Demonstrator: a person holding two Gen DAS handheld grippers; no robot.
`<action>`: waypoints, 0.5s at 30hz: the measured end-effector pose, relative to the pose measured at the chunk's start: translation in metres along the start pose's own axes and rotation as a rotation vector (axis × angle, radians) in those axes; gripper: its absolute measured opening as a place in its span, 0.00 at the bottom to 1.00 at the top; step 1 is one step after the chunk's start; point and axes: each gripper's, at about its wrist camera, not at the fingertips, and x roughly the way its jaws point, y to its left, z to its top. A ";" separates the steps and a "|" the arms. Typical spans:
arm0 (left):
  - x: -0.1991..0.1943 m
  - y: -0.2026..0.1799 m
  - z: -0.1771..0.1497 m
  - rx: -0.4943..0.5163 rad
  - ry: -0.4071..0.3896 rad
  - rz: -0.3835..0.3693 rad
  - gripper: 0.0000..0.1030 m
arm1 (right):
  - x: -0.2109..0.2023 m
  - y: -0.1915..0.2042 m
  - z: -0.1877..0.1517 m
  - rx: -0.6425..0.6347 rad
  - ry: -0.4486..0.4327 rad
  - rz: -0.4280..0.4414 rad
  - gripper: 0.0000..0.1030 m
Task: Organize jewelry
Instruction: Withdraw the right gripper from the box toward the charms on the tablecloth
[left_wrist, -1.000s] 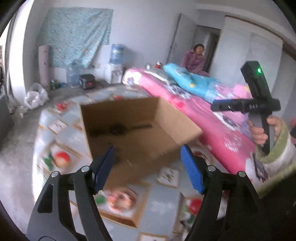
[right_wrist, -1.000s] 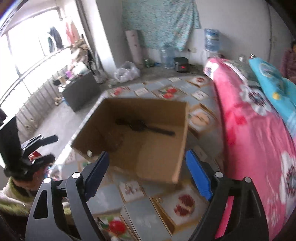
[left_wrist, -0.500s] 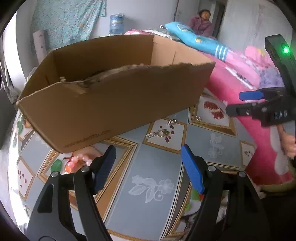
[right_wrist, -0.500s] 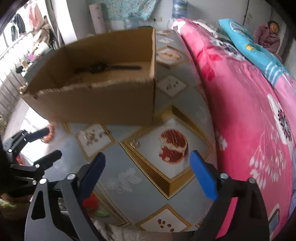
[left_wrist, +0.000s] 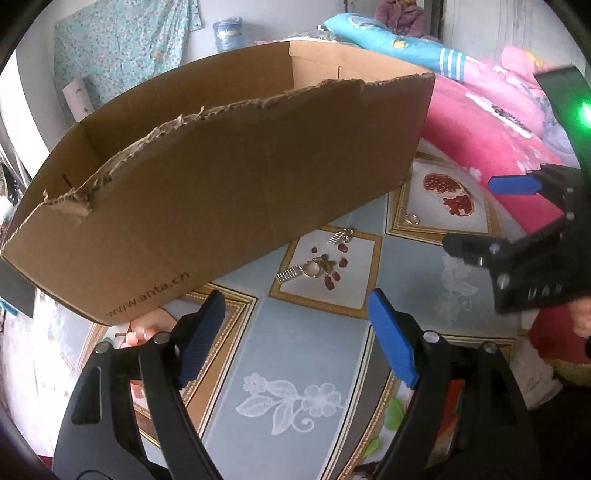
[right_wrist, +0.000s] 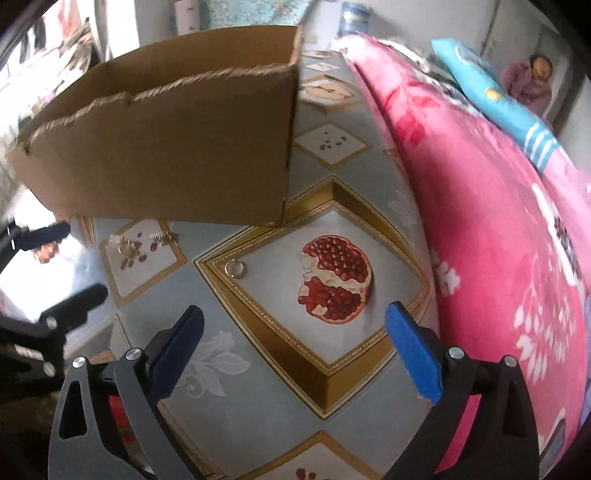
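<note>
A brown cardboard box (left_wrist: 229, 177) stands on the patterned tablecloth; it also shows in the right wrist view (right_wrist: 166, 147). In front of it lie a small cluster of gold jewelry with a pearl piece (left_wrist: 314, 267), a silver earring (left_wrist: 341, 235) and a gold ring (left_wrist: 412, 218). The ring (right_wrist: 235, 268) and the cluster (right_wrist: 127, 245) show in the right wrist view too. My left gripper (left_wrist: 295, 336) is open and empty, just short of the cluster. My right gripper (right_wrist: 295, 350) is open and empty, near the ring; it also shows in the left wrist view (left_wrist: 480, 218).
A pink flowered quilt (right_wrist: 498, 221) on a bed borders the table on the right. A person in purple (right_wrist: 532, 81) sits at the far end. A pink bead bracelet (left_wrist: 136, 334) lies partly under the box's left corner.
Both grippers have dropped and moved closer to the tablecloth; the box now fills more of each view and the jewelry looks nearer. Both stay open.
</note>
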 end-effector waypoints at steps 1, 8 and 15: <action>0.002 -0.002 0.002 0.003 0.010 0.008 0.76 | 0.002 0.002 -0.003 -0.017 -0.006 -0.005 0.93; 0.014 -0.013 0.002 0.039 0.067 0.059 0.82 | 0.006 0.001 -0.012 -0.021 -0.048 0.025 0.94; 0.017 -0.005 -0.002 -0.024 0.087 0.023 0.92 | 0.013 -0.008 -0.012 0.008 -0.065 0.078 0.94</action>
